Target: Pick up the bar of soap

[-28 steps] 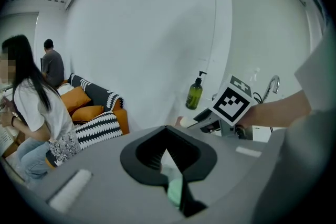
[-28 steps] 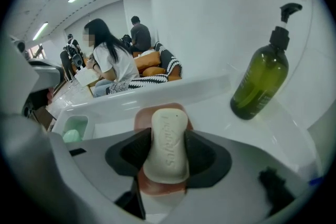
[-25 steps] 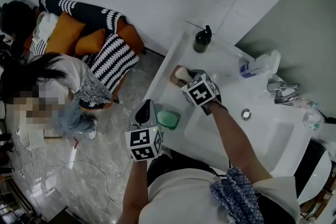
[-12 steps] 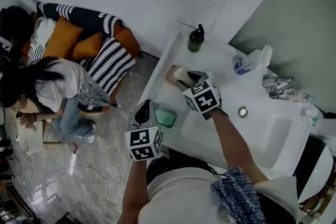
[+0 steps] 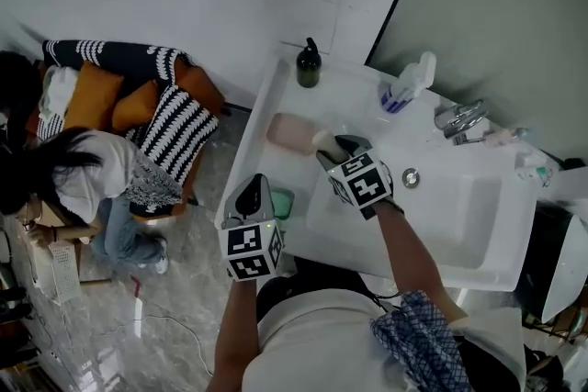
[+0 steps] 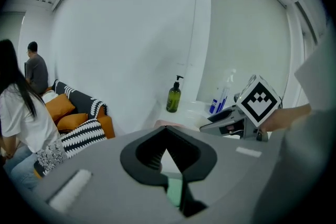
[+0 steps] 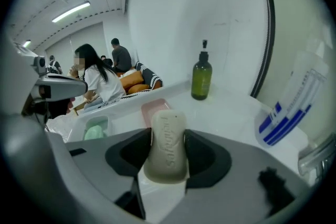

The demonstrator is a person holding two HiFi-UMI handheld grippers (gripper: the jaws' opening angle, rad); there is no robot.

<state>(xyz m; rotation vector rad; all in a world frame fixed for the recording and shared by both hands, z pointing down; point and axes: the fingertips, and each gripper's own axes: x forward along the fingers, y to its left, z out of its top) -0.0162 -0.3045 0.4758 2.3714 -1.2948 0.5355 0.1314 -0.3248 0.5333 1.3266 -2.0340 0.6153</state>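
Right hand-held gripper (image 7: pixel 167 136): jaws clamped on cream rectangular bar of soap (image 7: pixel 166 157), which stands on end | Soap position: over white desk (image 5: pixel 358 101), just beside pink rectangular soap dish (image 5: pixel 290 131) | Left hand-held gripper (image 6: pixel 166 132): jaws together, near green dish (image 5: pixel 281 203) at desk edge.

The head view looks steeply down from above the person onto the white basin table (image 5: pixel 358 106). The left gripper view and right gripper view ride on the left claw (image 6: pixel 167 131) and right claw (image 7: pixel 168 135), close behind the jaws, low over this table; all three share the dark green pump bottle (image 5: pixel 309 64).
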